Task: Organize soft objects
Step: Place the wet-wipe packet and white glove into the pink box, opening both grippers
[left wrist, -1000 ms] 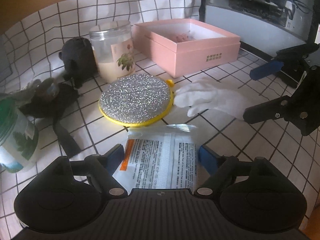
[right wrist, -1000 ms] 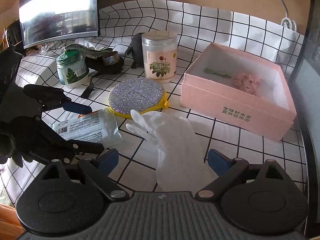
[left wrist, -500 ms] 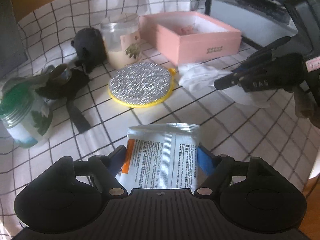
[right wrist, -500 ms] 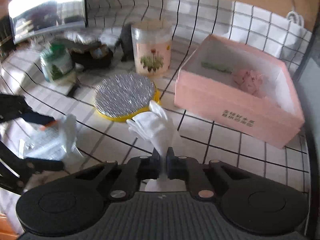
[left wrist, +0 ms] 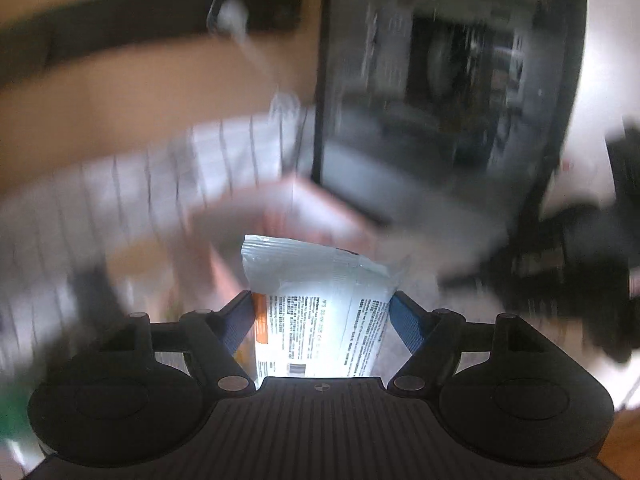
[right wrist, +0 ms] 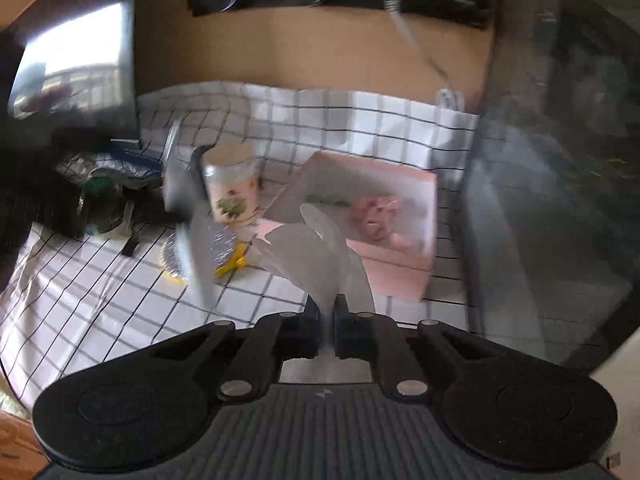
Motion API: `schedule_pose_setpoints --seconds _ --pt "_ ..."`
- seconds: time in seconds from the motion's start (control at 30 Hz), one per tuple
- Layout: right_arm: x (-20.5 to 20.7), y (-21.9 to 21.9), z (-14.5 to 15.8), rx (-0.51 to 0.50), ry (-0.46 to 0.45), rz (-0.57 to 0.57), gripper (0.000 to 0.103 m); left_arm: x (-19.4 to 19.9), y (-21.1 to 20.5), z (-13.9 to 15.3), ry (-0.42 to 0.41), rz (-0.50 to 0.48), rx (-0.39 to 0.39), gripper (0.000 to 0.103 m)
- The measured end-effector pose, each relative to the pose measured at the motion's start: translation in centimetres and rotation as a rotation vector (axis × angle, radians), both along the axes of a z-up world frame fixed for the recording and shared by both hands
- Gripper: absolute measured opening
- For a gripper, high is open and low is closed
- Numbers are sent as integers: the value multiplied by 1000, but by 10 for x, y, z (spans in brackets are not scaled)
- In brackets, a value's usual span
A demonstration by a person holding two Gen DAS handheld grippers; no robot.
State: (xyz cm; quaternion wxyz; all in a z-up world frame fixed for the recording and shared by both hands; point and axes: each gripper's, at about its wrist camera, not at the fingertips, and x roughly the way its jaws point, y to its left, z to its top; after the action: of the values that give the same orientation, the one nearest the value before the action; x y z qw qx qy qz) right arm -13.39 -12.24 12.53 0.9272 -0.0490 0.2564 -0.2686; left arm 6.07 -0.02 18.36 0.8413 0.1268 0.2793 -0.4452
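My left gripper (left wrist: 322, 310) is shut on a white printed packet (left wrist: 316, 300) and holds it up in the air; that view is heavily blurred. The packet also shows as a grey smear in the right wrist view (right wrist: 192, 232). My right gripper (right wrist: 328, 312) is shut on a white glove (right wrist: 320, 248), which hangs lifted in front of the open pink box (right wrist: 396, 264). The box holds a pink soft item (right wrist: 376, 216) and a green strip. A round glittery pad (right wrist: 218, 248) with a yellow rim lies on the checked cloth.
A clear jar with a flower label (right wrist: 232, 188) stands behind the pad. A green-lidded jar (right wrist: 100, 200) and dark soft items sit at the left. A dark computer case (right wrist: 560, 200) stands to the right of the box. A monitor (right wrist: 80, 72) is at the back left.
Both grippers have lifted off the table, the left with the packet and the right with the glove. Both views now tilt up toward the wall and are motion-blurred.
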Motion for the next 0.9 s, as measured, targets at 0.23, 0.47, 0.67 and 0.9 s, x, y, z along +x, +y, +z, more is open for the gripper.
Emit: schedule_pose_setpoints --seconds 0.23,0.47,0.67,0.9 --pt "-4 -19 -7 48 -43 -25 6 101 -92 30 -10 -11 -39 81" --pt "5 -33 -15 68 -49 -77 6 176 -149 -77 272 140 131 74" --pt "19 -46 8 13 -69 -77 6 137 -108 -61 192 112 1 74" --pt "88 -73 62 -71 -168 -51 14 100 -44 -46 114 204 -75 74"
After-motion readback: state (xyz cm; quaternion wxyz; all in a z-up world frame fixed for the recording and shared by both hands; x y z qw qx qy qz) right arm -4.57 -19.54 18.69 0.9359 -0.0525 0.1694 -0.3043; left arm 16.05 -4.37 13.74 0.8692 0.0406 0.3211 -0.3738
